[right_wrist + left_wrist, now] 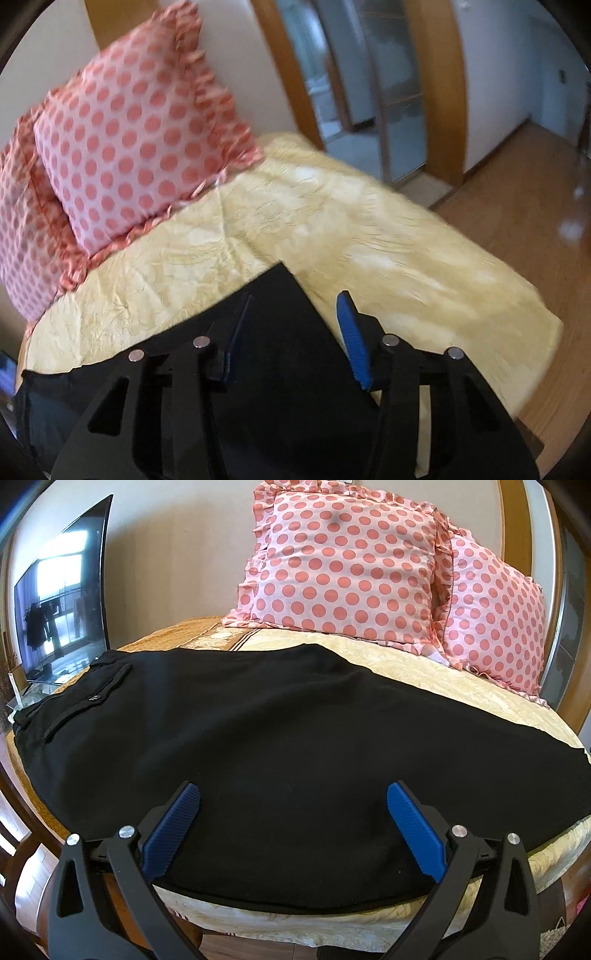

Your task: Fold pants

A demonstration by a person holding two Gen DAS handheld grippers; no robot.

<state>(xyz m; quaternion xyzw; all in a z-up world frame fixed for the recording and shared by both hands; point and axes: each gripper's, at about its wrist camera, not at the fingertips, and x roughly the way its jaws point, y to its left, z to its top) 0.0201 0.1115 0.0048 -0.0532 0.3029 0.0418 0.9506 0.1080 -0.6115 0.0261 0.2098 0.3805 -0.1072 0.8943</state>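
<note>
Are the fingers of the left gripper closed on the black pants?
No, the left gripper has its blue fingers wide apart above the black pants, pinching no cloth.

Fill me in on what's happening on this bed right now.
A person with a handheld gripper in each hand is folding black pants spread on the yellow bedspread, in front of two polka-dot pillows. The left gripper is over the pants' near edge, jaws wide open, gripping nothing. The right gripper is at the hem end, jaws apart with cloth showing between them; the blurred view does not show whether it holds the cloth.
</note>
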